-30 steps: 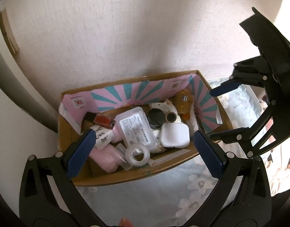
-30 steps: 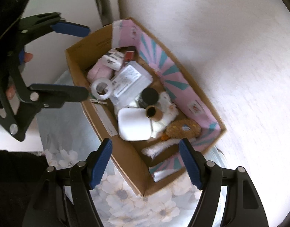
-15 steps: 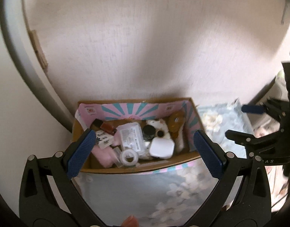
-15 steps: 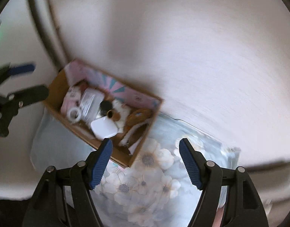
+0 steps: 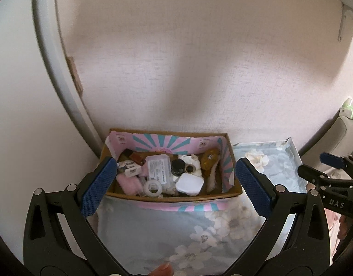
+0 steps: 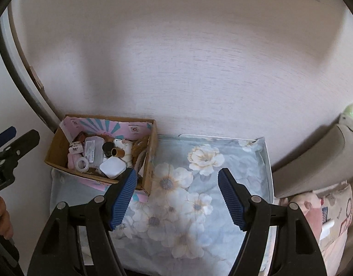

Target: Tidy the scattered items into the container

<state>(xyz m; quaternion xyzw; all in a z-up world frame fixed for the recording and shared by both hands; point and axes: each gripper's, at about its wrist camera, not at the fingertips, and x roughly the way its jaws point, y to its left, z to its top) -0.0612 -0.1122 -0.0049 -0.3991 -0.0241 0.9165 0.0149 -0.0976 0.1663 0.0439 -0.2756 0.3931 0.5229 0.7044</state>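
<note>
A cardboard box (image 5: 231, 192) (image 6: 151, 174) with a pink and teal lining stands against the wall on a floral cloth. Inside lie a white square case (image 5: 189, 184) (image 6: 112, 167), a clear labelled case (image 5: 159, 168), a tape ring (image 5: 153, 187) (image 6: 82, 162), a black jar (image 5: 178, 165), a pink soft item (image 5: 128, 182) and a brown plush toy (image 5: 209, 158). My left gripper (image 5: 174, 187) hangs open above and in front of the box, holding nothing. My right gripper (image 6: 177, 197) is open and empty over the cloth, right of the box.
The floral cloth (image 6: 195, 197) covers a small table with a raised pale rim (image 6: 267, 161). A textured wall (image 5: 176, 69) rises right behind the box. A beige cushion (image 6: 314, 161) and patterned fabric (image 6: 333, 211) lie at the right. A door frame (image 5: 61, 92) curves at the left.
Both grippers have pulled up and back from the box, which now looks much smaller. The right gripper has swung rightward over the cloth. The box contents have not moved.
</note>
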